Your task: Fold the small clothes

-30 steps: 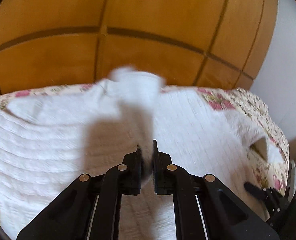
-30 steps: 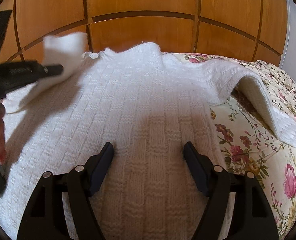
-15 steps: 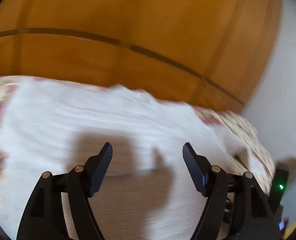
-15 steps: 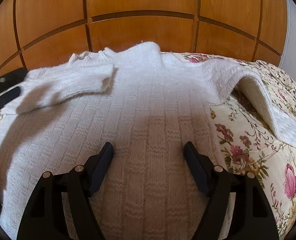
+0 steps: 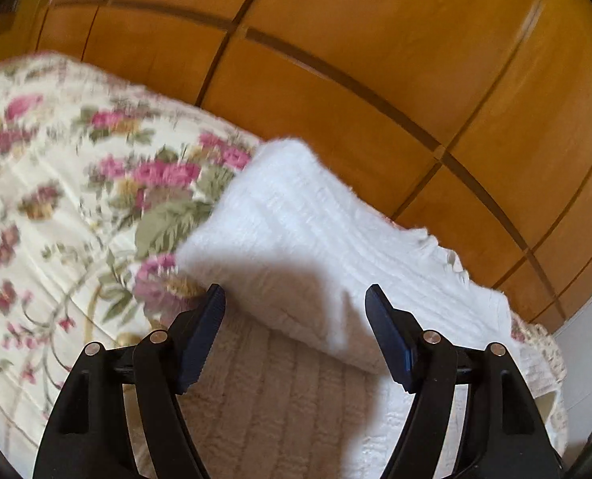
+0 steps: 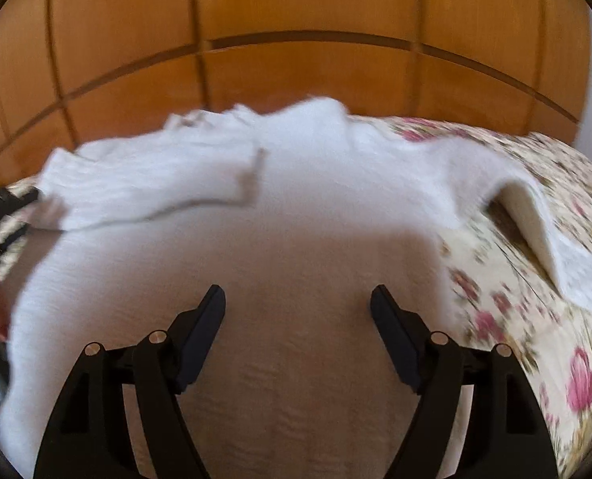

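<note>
Left wrist view: left tool (image 5: 296, 319) spread, nothing pinched, hovering over the white knitted sweater (image 5: 335, 247), whose sleeve (image 5: 280, 215) lies folded across the body just ahead of the tips. Right tool (image 6: 296, 319) likewise spread and empty above the sweater's middle. Garment lies on the floral bedspread (image 6: 555, 339); far sleeve (image 6: 535, 215), right of the right tool, remains unfolded, judged next.

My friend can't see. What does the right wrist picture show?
A white sweater lies flat on a flowery bedspread, one sleeve folded across its chest. The open right gripper hovers over it, holding nothing, and wooden panels stand behind.
</note>
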A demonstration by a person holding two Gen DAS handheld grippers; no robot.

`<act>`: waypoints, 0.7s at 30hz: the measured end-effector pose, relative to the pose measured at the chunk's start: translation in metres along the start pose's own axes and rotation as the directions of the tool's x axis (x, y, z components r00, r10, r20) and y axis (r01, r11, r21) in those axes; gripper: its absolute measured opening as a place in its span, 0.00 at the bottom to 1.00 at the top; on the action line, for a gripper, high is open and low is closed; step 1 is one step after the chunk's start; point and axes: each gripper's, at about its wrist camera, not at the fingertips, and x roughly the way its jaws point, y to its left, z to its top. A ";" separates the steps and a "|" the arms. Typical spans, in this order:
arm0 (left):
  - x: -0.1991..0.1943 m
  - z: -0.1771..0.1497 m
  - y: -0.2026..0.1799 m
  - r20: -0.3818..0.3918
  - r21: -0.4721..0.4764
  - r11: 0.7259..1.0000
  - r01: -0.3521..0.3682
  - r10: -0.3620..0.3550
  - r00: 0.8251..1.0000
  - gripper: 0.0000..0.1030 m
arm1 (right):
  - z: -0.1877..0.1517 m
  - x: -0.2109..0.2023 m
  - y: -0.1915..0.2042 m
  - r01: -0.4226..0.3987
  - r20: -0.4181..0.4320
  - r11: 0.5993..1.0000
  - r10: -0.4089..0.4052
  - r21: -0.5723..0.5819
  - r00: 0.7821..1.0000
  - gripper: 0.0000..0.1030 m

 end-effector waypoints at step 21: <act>0.025 0.001 0.013 -0.066 -0.079 0.993 0.089 -0.094 0.993 0.87 | 0.070 0.083 -0.022 -0.137 0.005 0.938 0.143 0.320 0.990 0.07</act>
